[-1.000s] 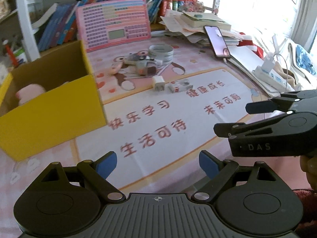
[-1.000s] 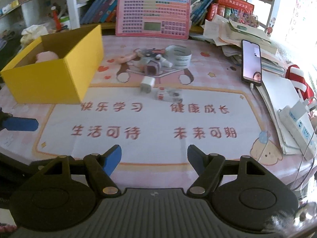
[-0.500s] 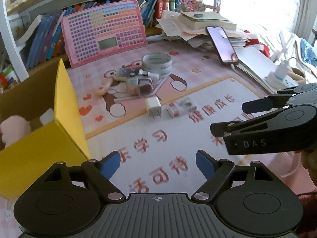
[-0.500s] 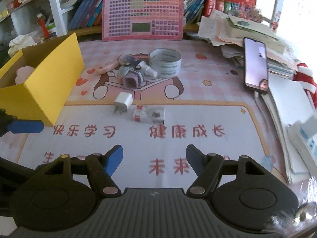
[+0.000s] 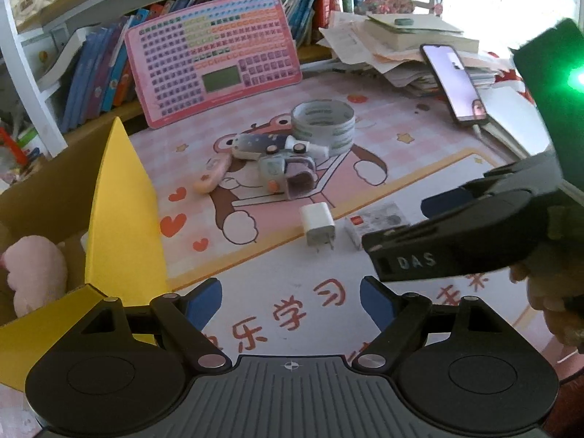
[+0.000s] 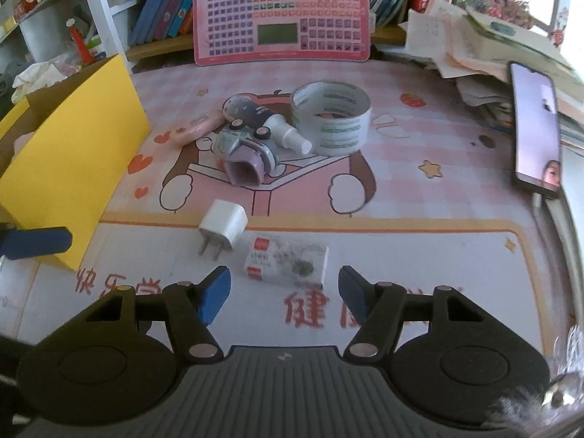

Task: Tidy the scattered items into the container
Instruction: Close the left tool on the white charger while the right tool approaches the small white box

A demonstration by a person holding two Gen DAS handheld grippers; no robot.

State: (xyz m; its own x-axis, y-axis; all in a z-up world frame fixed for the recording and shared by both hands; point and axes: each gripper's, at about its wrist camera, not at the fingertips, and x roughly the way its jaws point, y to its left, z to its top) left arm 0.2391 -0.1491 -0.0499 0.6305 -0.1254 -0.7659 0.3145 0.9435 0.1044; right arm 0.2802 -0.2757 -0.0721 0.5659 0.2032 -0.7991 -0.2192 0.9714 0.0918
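Pink plush [image 5: 34,273] inside yellow box [image 5: 124,211]: left view only. Left hand-held gripper [image 5: 291,297] wide, empty; right hand-held gripper [image 6: 284,292] closing, empty.

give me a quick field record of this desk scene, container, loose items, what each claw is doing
container: yellow cardboard box, open top, at the left of the mat
inside box: pink plush toy
loose items: white charger plug, small clear packet, tape roll, toy camera, spray bottle, pink case
left claw: open, empty, beside the box corner
right claw: closing, nothing gripped, clear packet just ahead of its fingertips
not part of task: phone, pink keyboard toy
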